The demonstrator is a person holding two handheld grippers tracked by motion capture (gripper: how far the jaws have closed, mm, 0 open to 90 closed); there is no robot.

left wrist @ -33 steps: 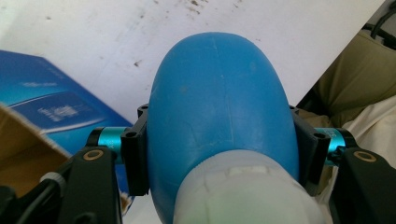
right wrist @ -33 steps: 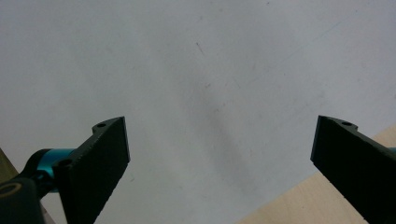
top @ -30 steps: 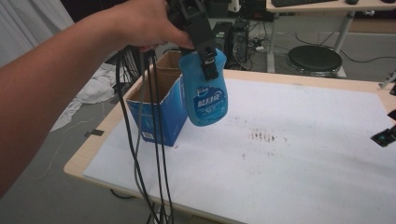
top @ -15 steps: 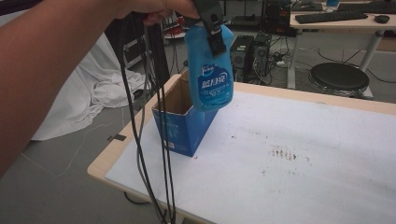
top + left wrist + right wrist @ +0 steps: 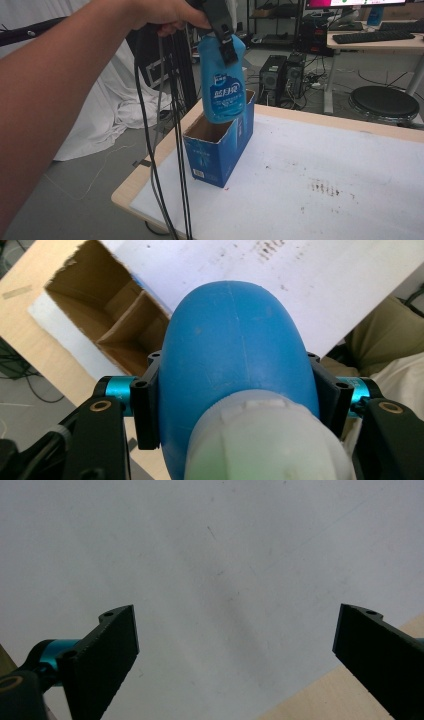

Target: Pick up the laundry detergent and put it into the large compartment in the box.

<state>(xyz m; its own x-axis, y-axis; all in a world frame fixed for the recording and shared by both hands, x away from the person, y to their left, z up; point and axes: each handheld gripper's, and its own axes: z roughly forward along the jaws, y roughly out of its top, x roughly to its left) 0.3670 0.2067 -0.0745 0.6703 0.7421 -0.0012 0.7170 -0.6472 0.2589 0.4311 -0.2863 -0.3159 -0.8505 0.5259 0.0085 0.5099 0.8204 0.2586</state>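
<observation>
A blue plastic bottle (image 5: 226,87) with a white label hangs upright over the open top of a blue cardboard box (image 5: 220,147). Its base sits just at the box's mouth. My left gripper (image 5: 225,37) is shut on the bottle's upper part, held from above by a hand. In the left gripper view the blue bottle (image 5: 235,365) and its white cap sit between the black jaws, with the open box (image 5: 105,325) and its inner divider below. My right gripper (image 5: 235,645) is open above the white table top (image 5: 210,555), with nothing between its jaws.
The box stands near the left corner of the white-topped table (image 5: 350,170), which has dark smudges (image 5: 322,187) in the middle. Black cables (image 5: 170,150) hang from the left hand past the table edge. Behind are a round stool (image 5: 384,102), computer towers (image 5: 285,72) and a white sheet (image 5: 107,100).
The left hand has carried the bottle up and across, from in front of the box's side to over its open top. The view has shifted with it.
</observation>
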